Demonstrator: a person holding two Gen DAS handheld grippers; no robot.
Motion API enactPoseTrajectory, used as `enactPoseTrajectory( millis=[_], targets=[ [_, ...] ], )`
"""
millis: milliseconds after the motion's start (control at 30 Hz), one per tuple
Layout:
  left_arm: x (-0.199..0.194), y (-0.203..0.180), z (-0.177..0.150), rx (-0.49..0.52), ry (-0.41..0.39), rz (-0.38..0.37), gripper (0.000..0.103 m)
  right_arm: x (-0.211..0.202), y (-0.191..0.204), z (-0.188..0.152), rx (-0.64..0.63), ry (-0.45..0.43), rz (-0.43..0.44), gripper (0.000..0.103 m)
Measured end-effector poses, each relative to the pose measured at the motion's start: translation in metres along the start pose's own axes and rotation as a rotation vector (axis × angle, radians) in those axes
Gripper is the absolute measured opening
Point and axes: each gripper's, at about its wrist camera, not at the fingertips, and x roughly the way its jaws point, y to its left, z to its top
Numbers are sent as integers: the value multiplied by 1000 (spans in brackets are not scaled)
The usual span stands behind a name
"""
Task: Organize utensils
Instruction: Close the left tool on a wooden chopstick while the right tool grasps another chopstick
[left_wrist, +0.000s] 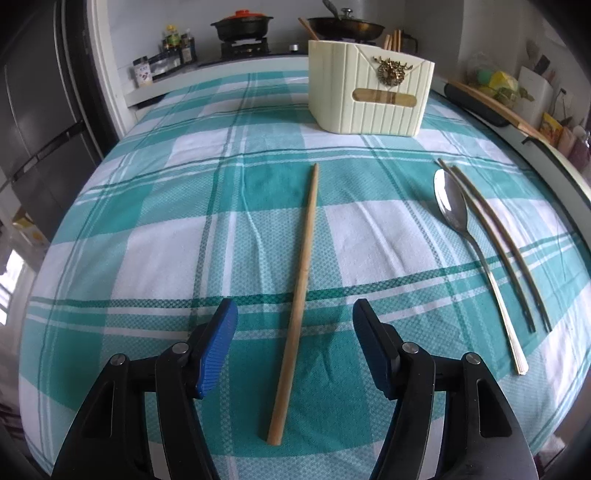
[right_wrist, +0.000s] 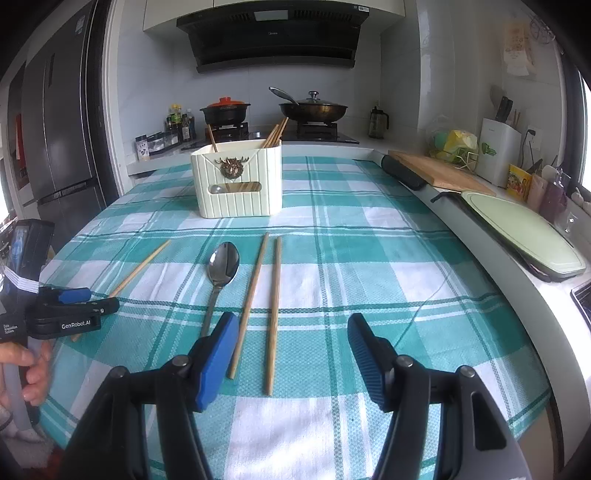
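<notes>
Some chopsticks already stand in the holder (right_wrist: 236, 181) at 12 o'clock, while three chopsticks (right_wrist: 272, 314) and a spoon (right_wrist: 221, 273) remain on the tabletop (right_wrist: 369, 295); both tools, left (left_wrist: 295, 354) and right (right_wrist: 293, 360), gape empty.

I see a teal-and-white checked cloth (right_wrist: 369, 240) covering the tabletop. Behind it: a black pot with orange lid (right_wrist: 224, 110), a lidded frying pan (right_wrist: 314, 109), a wooden cutting board (right_wrist: 439, 170).

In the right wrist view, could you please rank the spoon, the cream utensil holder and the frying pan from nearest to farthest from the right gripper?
1. Spoon, left of the right gripper.
2. Cream utensil holder, mid-table.
3. Frying pan, on the stove behind.
</notes>
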Motion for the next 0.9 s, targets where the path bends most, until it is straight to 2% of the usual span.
enactPoseTrajectory(
  millis=[167,433,600,667,833,900],
  targets=[
    [-12,3,3,-6,-37,-22,76,1,1,-1,2,11,-5,63],
    [-22,18,6,-48,-57,-21,79,3,6,1,-24,17,18,63],
    [-28,31,9,-65,-63,-10,79,9,-14,25,-54,11,-18,63],
    [-32,36,10,-71,-74,-10,81,20,-20,34,-69,54,-7,63],
    [-30,42,13,-79,-63,-34,82,73,-18,46,-67,228,143,63],
    [-29,45,17,-79,-48,-62,82,96,-12,47,-99,294,153,61]
  ],
)
